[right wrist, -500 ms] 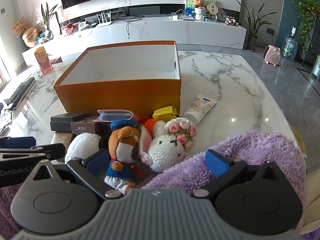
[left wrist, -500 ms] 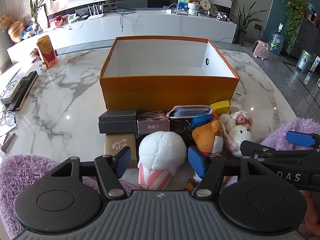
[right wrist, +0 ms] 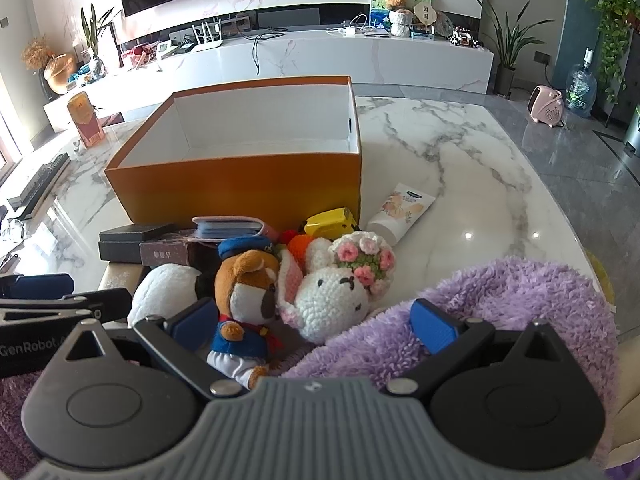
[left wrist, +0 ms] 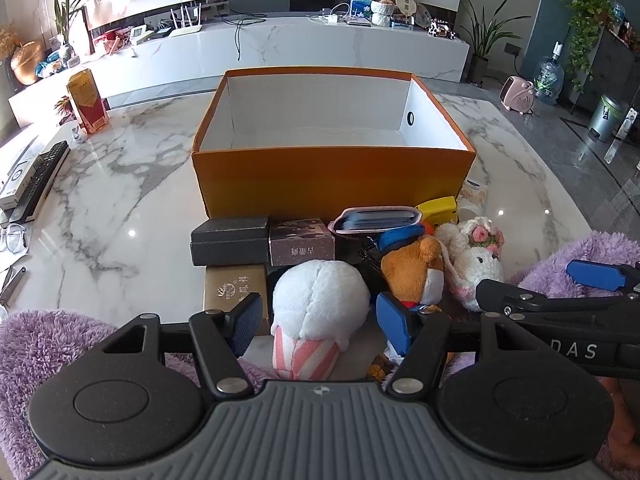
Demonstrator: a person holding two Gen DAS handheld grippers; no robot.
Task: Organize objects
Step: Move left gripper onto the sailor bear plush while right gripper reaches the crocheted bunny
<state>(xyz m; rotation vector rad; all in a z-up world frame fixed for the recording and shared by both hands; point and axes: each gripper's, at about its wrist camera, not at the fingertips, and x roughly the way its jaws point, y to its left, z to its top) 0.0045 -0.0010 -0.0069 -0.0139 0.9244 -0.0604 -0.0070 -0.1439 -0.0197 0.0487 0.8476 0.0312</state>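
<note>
Both your grippers stand open, holding nothing. The left gripper [left wrist: 320,316] straddles the white plush [left wrist: 320,300] at lower centre; the bear [left wrist: 414,274] crowds its right pad, so closing may snag both. The box [left wrist: 332,176] waits empty behind.

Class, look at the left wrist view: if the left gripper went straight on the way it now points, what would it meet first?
Most likely the white plush with pink-striped base. It sits between the open fingers of the left gripper, nearer than the boxes and the orange box behind. Depth is hard to judge in the fisheye view.
</note>
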